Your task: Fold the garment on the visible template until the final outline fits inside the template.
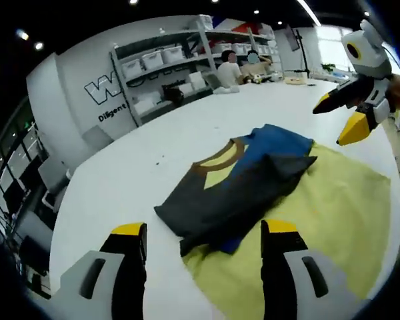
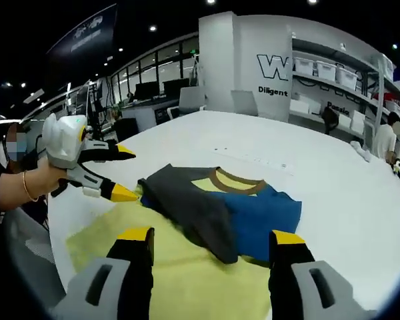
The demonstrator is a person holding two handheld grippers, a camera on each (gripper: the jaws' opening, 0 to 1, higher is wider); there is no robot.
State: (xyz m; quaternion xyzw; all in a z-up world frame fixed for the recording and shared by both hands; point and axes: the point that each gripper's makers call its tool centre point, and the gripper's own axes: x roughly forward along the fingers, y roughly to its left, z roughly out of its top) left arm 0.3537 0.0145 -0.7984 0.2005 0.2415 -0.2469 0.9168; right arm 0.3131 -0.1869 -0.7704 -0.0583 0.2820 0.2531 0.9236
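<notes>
A garment (image 1: pixel 237 190) (image 2: pixel 220 210) in dark grey and blue with a brown collar lies partly folded on a yellow template sheet (image 1: pixel 333 207) (image 2: pixel 187 273). Its grey part is folded over the middle; the blue part lies beside it. My left gripper (image 1: pixel 203 233) stands open just short of the garment's near grey edge, nothing between its fingers. In the right gripper view the left gripper (image 2: pixel 123 173) hangs open above the sheet's corner, held by a hand. My right gripper (image 2: pixel 212 237) is open over the garment, and in the left gripper view the right gripper (image 1: pixel 340 117) hovers open above the sheet's far side.
The sheet lies on a large white table (image 1: pixel 140 167) (image 2: pixel 333 193). Shelves with white bins (image 1: pixel 167 63) (image 2: pixel 327 73) stand along the far wall. Two people sit at the table's far end (image 1: pixel 243 67). A chair (image 2: pixel 190 100) stands beyond the table.
</notes>
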